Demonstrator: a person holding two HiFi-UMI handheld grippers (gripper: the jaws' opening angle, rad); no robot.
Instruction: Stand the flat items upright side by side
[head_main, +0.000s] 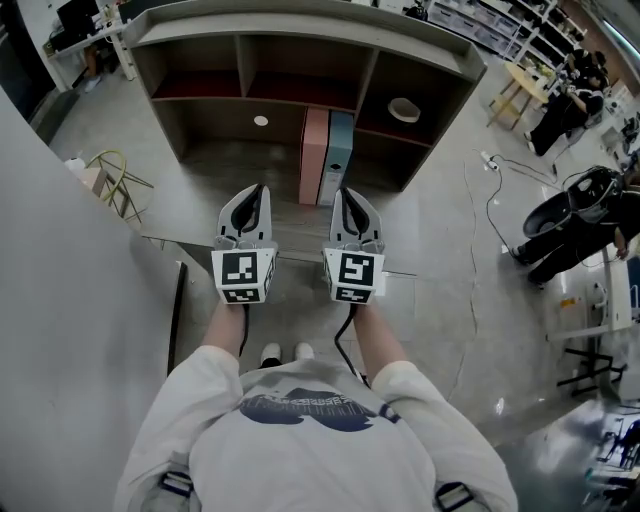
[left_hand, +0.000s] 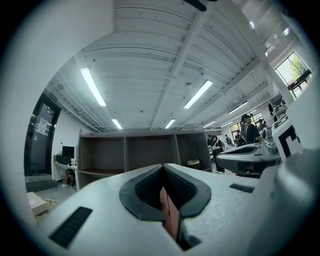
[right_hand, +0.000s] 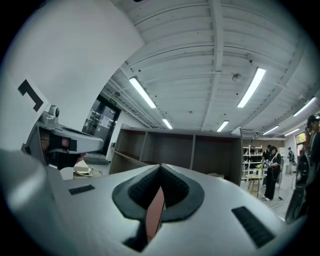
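Pink folder (head_main: 313, 155) and blue folder (head_main: 338, 157) stand upright at 12 o'clock in the shelf (head_main: 200, 60). Left claw (head_main: 258, 192) and right claw (head_main: 341, 194) are both shut, empty. Nothing braces those folders, so they might topple sideways.

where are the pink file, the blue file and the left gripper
pink file (head_main: 313, 152), head view, middle of its near face
blue file (head_main: 339, 152), head view, middle of its near face
left gripper (head_main: 259, 192), head view, at its shut fingertips

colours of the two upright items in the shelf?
Pink upright flat file left, light blue upright flat file right. Best in head view.
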